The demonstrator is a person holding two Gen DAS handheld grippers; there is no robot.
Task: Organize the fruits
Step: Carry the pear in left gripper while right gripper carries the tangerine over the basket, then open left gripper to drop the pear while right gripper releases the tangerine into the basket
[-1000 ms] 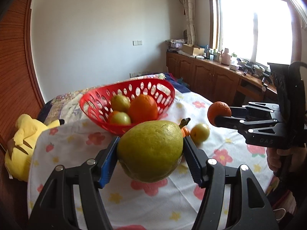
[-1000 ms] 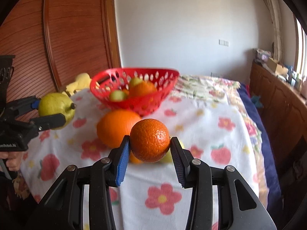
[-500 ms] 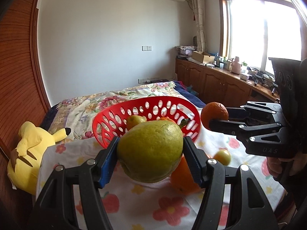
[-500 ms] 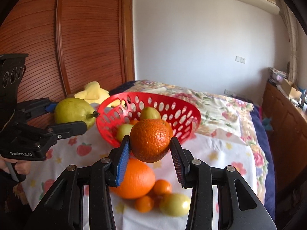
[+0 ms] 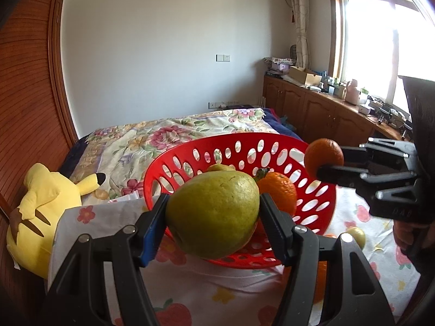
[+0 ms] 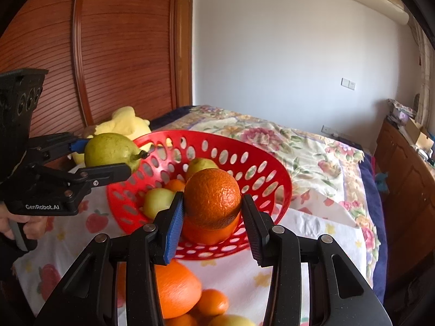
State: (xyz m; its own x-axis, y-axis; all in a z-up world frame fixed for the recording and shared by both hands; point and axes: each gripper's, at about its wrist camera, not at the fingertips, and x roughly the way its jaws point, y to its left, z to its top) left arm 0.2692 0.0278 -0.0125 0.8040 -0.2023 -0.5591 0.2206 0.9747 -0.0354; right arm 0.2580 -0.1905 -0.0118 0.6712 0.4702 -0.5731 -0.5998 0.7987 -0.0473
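My left gripper [image 5: 213, 217] is shut on a large green pear [image 5: 213, 213] and holds it above the near left rim of the red perforated basket [image 5: 217, 152]. My right gripper [image 6: 212, 207] is shut on a small orange [image 6: 212, 198] and holds it over the basket's [image 6: 261, 174] near rim. The right gripper's orange [image 5: 323, 154] shows at the basket's right edge in the left wrist view. The pear [image 6: 111, 149] shows at the basket's left edge in the right wrist view. The basket holds a big orange [image 5: 280, 193] and green-yellow fruits [image 6: 157, 201].
Loose fruit lies on the flowered tablecloth [image 6: 312, 228] in front of the basket: a large orange [image 6: 176, 288], small oranges [image 6: 213, 301] and a yellow-green fruit [image 5: 356, 235]. A yellow plush toy [image 5: 40, 206] sits at the left. A bed [image 5: 176, 130] lies behind.
Both grippers have risen and moved forward with their fruit. They now hang at the basket's rim, one on each side.
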